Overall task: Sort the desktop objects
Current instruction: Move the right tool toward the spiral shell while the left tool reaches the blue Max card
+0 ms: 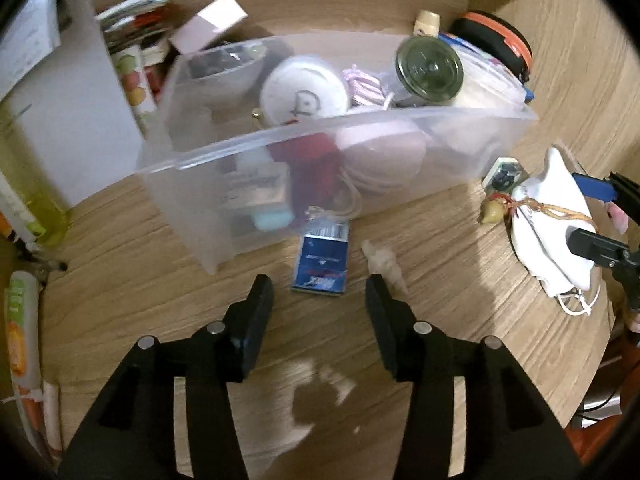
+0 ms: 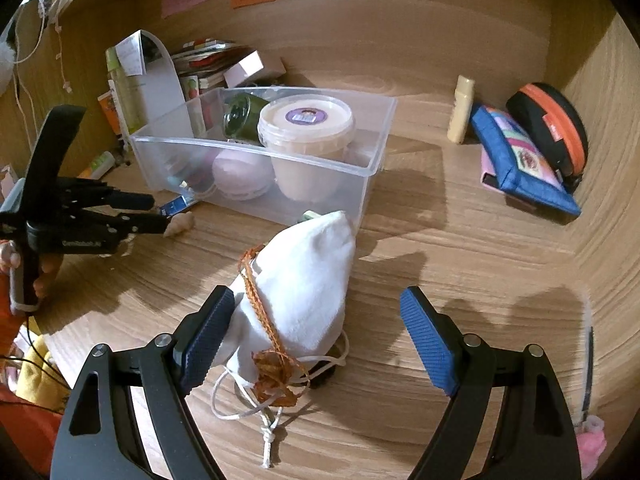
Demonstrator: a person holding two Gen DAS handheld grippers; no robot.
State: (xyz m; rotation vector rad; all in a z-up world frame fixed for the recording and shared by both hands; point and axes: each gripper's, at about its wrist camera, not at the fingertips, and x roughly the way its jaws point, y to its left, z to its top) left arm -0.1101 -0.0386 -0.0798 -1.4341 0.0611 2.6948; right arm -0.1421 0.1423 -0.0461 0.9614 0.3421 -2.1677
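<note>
Pouch [image 2: 304,280] of white cloth on desk, just before clear bin [image 2: 372,160]: soft, light, likely to sag. Best pinched at gathered neck by orange cord [image 2: 260,312]. Right gripper [image 2: 316,332] wide open around it, gripping nothing. Left gripper [image 1: 320,300] partly open, empty, above blue card [image 1: 322,264].

Warm indoor light, hard shadows on the wood — soft blur, edges fisheye-bent.

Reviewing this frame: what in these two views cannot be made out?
- Left wrist view: contents low in the clear plastic bin blur behind its frosted front wall.
- Left wrist view: print on the blue card is too blurred to read.
- Right wrist view: what the white drawstring pouch contains is hidden by its cloth.
- Right wrist view: the pink item is cut off by the edge.
</note>
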